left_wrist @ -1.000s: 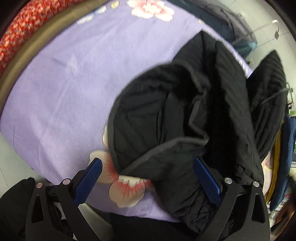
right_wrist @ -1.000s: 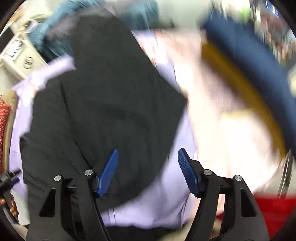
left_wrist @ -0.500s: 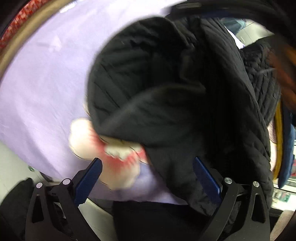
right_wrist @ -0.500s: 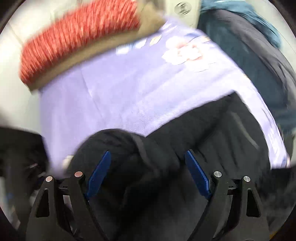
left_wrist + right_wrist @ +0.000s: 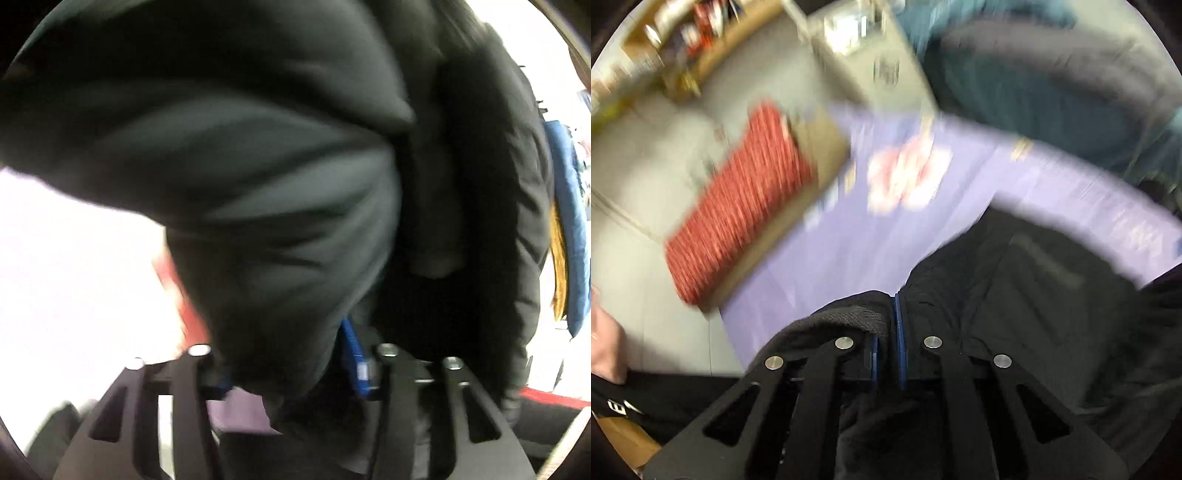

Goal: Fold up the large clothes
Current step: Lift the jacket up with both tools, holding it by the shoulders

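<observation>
Both grippers pinching the black jacket [image 5: 280, 177] — left gripper [image 5: 288, 354] at six o'clock, right gripper [image 5: 886, 339] with fingers pressed on the hem — best keep the edge taut and level.

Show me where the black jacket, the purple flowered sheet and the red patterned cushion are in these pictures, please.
black jacket [image 5: 258, 184]: left wrist view, on its bulging quilted fabric.
purple flowered sheet [image 5: 849, 251]: right wrist view, on a plain stretch below the flower print.
red patterned cushion [image 5: 746, 199]: right wrist view, on its striped top.
</observation>
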{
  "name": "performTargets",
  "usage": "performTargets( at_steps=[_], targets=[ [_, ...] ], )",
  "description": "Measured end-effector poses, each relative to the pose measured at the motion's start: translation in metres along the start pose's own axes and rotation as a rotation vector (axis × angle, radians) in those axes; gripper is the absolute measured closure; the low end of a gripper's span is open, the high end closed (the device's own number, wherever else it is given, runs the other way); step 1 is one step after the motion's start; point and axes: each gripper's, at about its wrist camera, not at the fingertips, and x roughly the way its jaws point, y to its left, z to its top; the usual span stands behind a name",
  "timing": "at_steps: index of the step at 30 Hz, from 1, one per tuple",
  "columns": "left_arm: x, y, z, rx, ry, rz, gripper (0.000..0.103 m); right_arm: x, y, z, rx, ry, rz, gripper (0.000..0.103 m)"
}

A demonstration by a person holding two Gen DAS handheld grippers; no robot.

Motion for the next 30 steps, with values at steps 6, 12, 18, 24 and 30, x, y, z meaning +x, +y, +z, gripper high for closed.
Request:
performTargets(
  at_steps=[6, 12, 18, 24, 30],
  targets=[
    [-0.142, -0.028, 0.078, 0.130, -0.365, -0.002, 0.093, -0.186, -0.029, 0.018, 0.064, -0.402, -0.013, 0.096],
    [-0.288, -0.074, 0.081, 0.349, -0.653, -0.053, 0.094, -0.341, -0.012, -0.021, 0.060, -0.681, 0.103, 0.097],
    [-0.430, -0.111, 0.030, 0.586, -0.899, -0.123, 0.094, -0.472, 0.045, -0.036, -0.069, -0.977, 0.186, 0.098],
    [-0.526, -0.148, 0.034, 0.716, -1.144, -0.113, 0.094, -0.537, 0.059, 0.030, -0.153, -1.080, 0.342, 0.098],
    [-0.474, -0.151, 0.119, 0.581, -0.985, 0.025, 0.091, -0.427, 0.008, 0.098, 0.019, -0.846, 0.086, 0.095]
  ],
)
